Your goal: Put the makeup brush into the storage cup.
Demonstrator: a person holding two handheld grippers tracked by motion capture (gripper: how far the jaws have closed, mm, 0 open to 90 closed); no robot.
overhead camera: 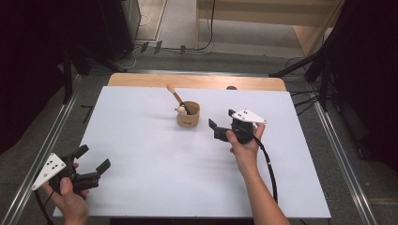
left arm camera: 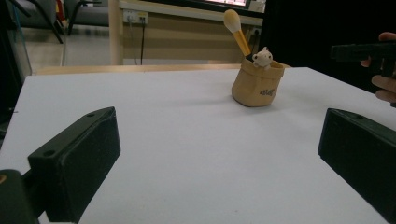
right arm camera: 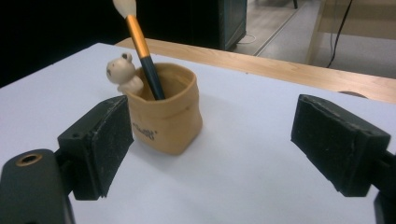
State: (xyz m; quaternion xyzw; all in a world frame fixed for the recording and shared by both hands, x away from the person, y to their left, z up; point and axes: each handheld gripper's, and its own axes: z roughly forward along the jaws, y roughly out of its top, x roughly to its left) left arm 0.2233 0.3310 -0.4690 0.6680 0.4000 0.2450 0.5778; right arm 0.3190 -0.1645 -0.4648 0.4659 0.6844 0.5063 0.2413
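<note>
A small tan pouch-shaped holder [overhead camera: 188, 115] stands upright on the white surface [overhead camera: 155, 154], a little past its middle toward the far edge. Its wall looks soft and slightly slumped, like moulded rubber or leather, though the material is hard to judge; dark lettering marks its front. A brush [right arm camera: 140, 49] leans out of its mouth, with a dark lower handle, a shiny orange-gold ferrule and a pale rounded tuft at the top. A little cream bear figure [right arm camera: 122, 72] sits at the rim, touching the brush's side.

The right tongs [overhead camera: 221, 126], matt black and blocky with a white three-cornered plate on top, hover just beside the holder on its right, pointing at it. Their jaws stand wide apart, and in the right gripper view the holder lies ahead near the left jaw, untouched.

The left tongs [overhead camera: 94, 159] are held at the near left corner of the surface, well apart from the holder, jaws likewise spread with nothing between them. The flat pads [left arm camera: 84, 158] look faintly rough, with small screw holes.
</note>
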